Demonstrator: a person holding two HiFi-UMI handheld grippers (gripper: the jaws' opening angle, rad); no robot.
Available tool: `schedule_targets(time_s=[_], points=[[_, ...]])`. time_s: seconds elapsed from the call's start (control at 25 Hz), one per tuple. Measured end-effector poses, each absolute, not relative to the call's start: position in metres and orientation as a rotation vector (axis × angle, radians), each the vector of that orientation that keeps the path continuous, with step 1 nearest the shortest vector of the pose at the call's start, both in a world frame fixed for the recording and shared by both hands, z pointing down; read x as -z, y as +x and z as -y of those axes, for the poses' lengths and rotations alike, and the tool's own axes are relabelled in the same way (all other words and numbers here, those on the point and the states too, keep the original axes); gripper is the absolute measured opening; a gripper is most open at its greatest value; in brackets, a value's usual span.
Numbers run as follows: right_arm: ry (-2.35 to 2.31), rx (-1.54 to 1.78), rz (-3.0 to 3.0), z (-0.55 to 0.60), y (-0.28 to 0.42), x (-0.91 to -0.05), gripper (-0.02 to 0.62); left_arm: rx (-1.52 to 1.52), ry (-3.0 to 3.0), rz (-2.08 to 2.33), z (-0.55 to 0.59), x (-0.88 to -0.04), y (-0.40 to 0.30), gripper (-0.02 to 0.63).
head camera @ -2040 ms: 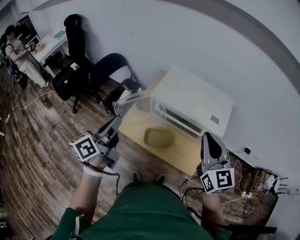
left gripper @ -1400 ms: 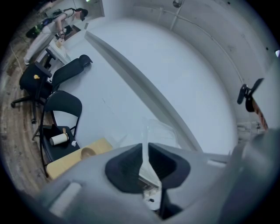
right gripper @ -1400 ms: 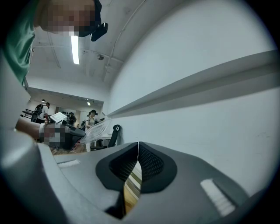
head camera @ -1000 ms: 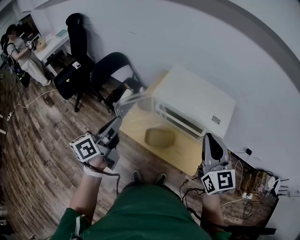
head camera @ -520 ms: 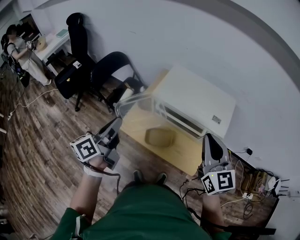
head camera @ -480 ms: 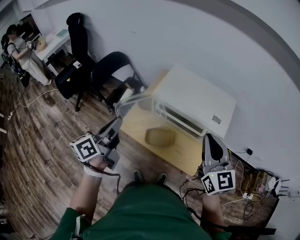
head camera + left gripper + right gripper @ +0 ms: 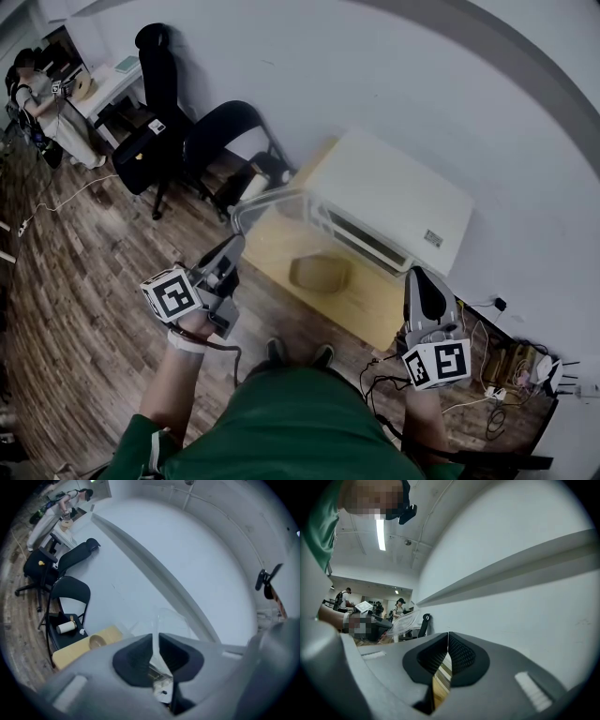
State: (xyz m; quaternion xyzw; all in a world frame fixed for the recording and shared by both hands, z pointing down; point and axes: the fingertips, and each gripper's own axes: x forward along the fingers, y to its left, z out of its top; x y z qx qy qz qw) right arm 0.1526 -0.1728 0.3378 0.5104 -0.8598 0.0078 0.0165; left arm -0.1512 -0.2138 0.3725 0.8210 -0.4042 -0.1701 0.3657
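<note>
The left gripper has its jaws pinched shut on the thin edge of a clear plastic cover. An edge grip suits so flimsy a piece, and it holds the cover in the air over the wooden bench, beside the white box. The right gripper hangs well apart, jaws closed on nothing, with the tan bowl bare between them.

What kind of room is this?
Most likely an office or workroom: a black swivel chair stands beside a white desk with a person at it, a black folding chair is nearby, and plugs and cables lie on the wooden floor.
</note>
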Motion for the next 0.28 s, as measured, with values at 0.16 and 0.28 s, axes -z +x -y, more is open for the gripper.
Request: schedule_targets(time_s=[0.16, 0.28], points=[[1.576, -0.027, 2.679, 0.1731, 0.155, -0.3386, 0.003, 0.424, 2.109, 1.052, 0.2129, -0.3752, -0.1495, 0.038], [1.57, -0.029, 2.683, 0.1733, 0.1579, -0.3383, 0.003, 0.411, 2.111, 1.064, 0.2128, -0.3769, -0.1476, 0.038]])
